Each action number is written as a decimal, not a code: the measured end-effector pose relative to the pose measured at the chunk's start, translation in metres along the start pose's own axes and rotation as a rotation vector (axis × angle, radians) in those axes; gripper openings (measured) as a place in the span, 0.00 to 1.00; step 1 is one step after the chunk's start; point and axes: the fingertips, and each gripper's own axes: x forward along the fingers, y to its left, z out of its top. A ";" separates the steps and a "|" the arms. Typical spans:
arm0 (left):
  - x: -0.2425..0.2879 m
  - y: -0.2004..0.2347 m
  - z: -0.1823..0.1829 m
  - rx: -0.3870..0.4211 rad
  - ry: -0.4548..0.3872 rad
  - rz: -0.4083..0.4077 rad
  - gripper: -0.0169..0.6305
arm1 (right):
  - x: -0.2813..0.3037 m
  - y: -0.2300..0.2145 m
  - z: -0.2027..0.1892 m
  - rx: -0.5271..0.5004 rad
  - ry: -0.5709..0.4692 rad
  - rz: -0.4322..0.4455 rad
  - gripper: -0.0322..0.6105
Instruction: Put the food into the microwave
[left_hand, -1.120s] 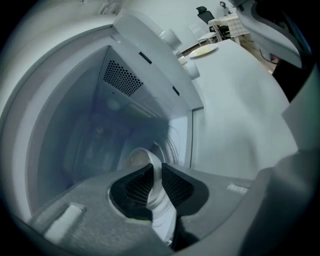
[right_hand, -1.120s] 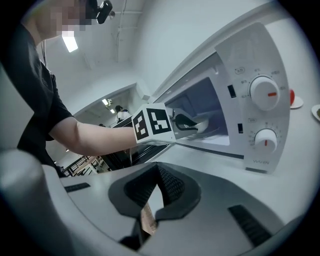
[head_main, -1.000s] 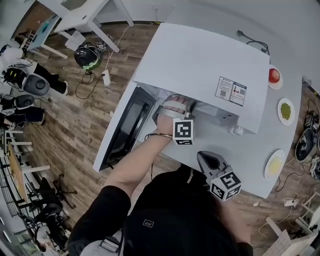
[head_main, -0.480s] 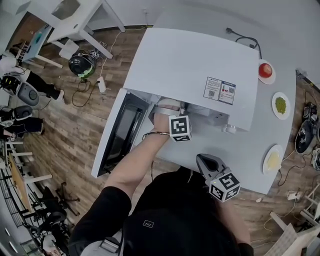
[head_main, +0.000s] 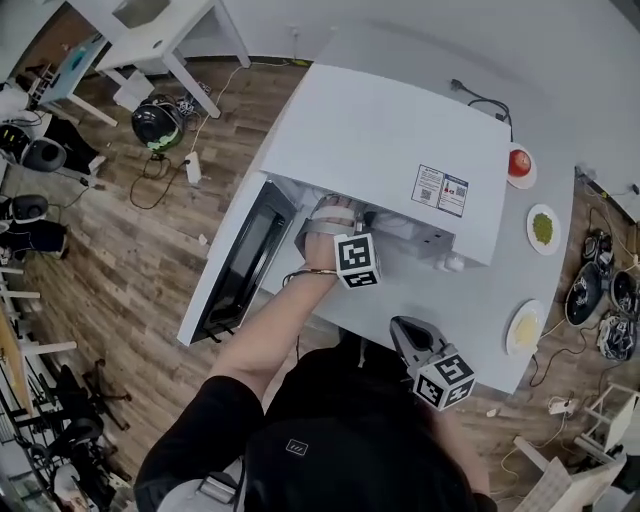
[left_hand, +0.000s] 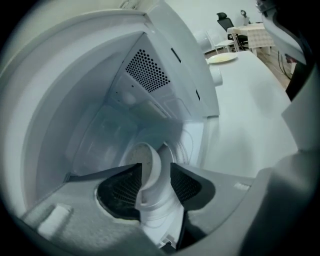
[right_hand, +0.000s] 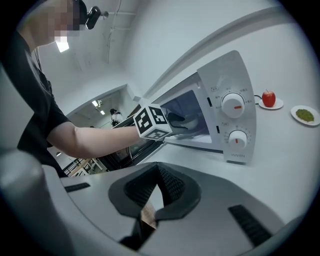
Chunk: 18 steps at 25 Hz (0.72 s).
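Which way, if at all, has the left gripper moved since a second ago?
No. Against the microwave mouth, the left gripper has not shifted; its fingers have just opened, the white dish between them.

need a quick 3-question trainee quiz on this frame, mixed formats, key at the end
1. True or false: the door of the microwave is shut.
2. How many servings of food stand on the table outside the microwave?
3. What is between the jaws of the left gripper? A) a mug B) a white plate C) nothing

Key
1. False: it hangs open.
2. Three: an apple, green food, yellow food, each on its own plate.
3. B. The jaws have just been opening and stand apart with the plate's rim between them, inside the microwave.
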 end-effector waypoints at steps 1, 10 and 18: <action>-0.004 -0.001 -0.002 -0.010 0.000 0.003 0.29 | -0.001 0.002 0.000 -0.003 0.004 0.000 0.06; -0.073 -0.026 -0.013 -0.238 -0.077 0.010 0.28 | 0.003 0.029 0.012 -0.089 0.011 0.043 0.06; -0.175 -0.048 0.022 -0.457 -0.196 0.043 0.28 | -0.039 0.051 0.021 -0.154 -0.043 0.105 0.06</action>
